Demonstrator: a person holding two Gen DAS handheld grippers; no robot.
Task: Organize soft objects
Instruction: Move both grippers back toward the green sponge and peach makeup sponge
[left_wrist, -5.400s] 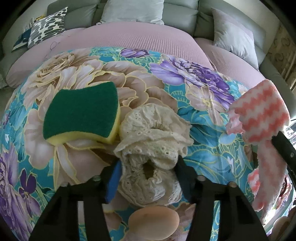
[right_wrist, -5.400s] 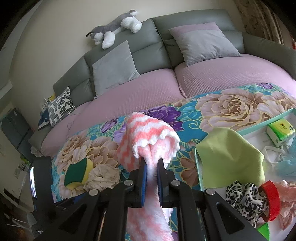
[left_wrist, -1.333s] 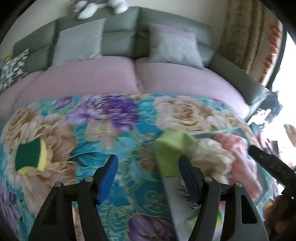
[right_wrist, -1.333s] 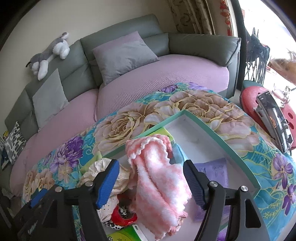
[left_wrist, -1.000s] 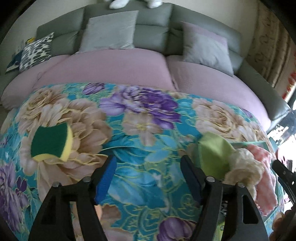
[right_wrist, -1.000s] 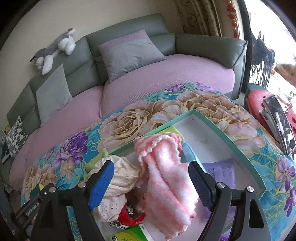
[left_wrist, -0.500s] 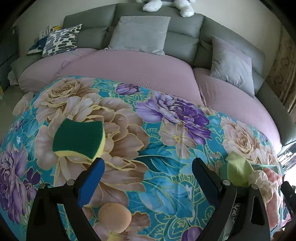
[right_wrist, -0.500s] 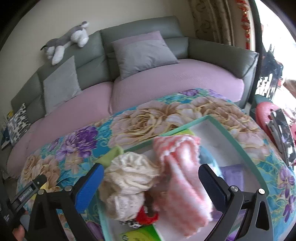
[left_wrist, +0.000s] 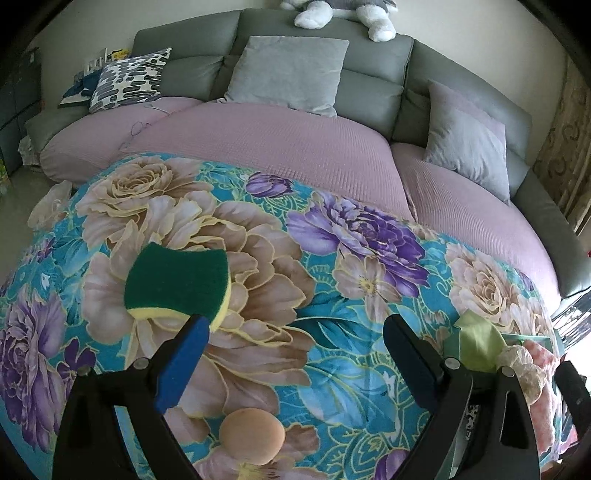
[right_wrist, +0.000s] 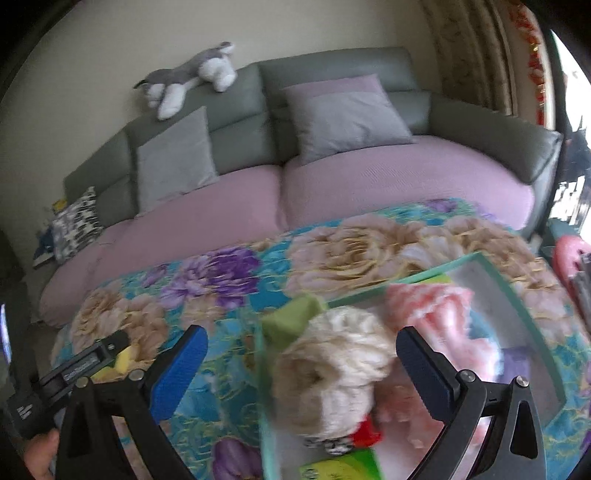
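A green and yellow sponge (left_wrist: 177, 286) lies on the floral cloth (left_wrist: 332, 332), just beyond my left gripper's left fingertip. A round beige puff (left_wrist: 252, 436) lies below my left gripper (left_wrist: 293, 354), which is wide open and empty. In the right wrist view a teal-rimmed tray (right_wrist: 524, 295) holds a cream lace cloth (right_wrist: 332, 369), a pink and white towel (right_wrist: 439, 317) and a green cloth (right_wrist: 291, 317). My right gripper (right_wrist: 301, 365) is wide open and empty above the tray's left part.
A grey sofa with a pink cover (left_wrist: 295, 140) and cushions runs behind the table. A plush toy (right_wrist: 188, 77) lies on the sofa back. The tray also holds a red item (right_wrist: 365, 434) and a green packet (right_wrist: 340, 467).
Both grippers have let go of the lace cloth and the pink towel into the tray and opened wide. The left gripper has swung left to the sponge and puff. The right view has shifted left.
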